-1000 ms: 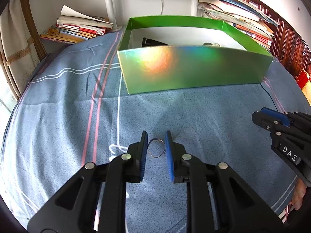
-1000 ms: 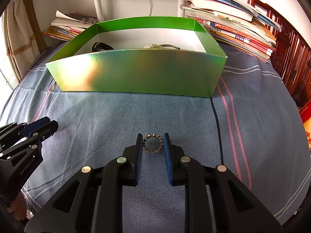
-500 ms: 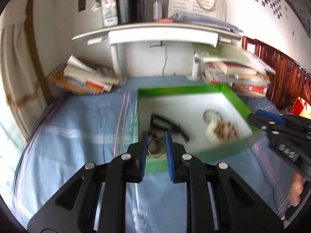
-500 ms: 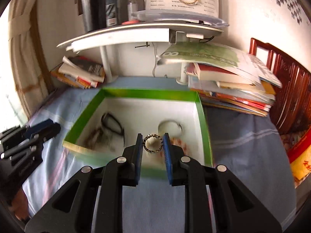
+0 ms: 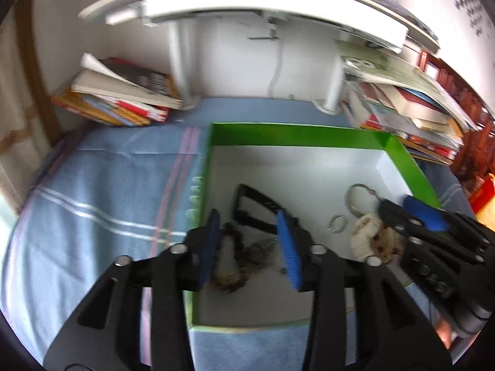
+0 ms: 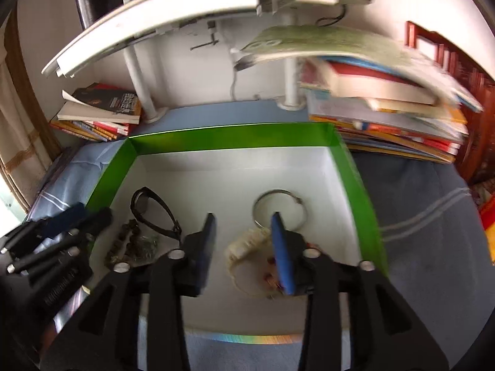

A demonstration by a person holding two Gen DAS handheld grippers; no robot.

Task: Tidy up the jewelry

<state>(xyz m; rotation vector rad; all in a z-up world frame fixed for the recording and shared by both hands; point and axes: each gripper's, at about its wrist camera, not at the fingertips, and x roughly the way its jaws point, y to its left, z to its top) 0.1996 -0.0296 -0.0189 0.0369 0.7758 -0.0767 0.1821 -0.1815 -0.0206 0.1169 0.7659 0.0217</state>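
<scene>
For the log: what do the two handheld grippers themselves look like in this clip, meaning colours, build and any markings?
Both are matte black plastic with angular, open-framed arms and round silver screw heads at the joints. The left gripper and the right gripper each carry two flat blue finger pads with a ribbed face. White lettering is printed on each body, too blurred to read. No cables or sleeves are visible.

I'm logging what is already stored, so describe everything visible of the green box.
The green box is a shallow, open-topped rectangular carton with glossy green walls, a white floor and a rainbow sheen on its near wall. It sits flat on the blue striped cloth, before the book stacks. Inside lie a black strap, dark beads, a large metal ring, a small ring and a cream beaded bracelet. Both open tongs hover above it.
</scene>
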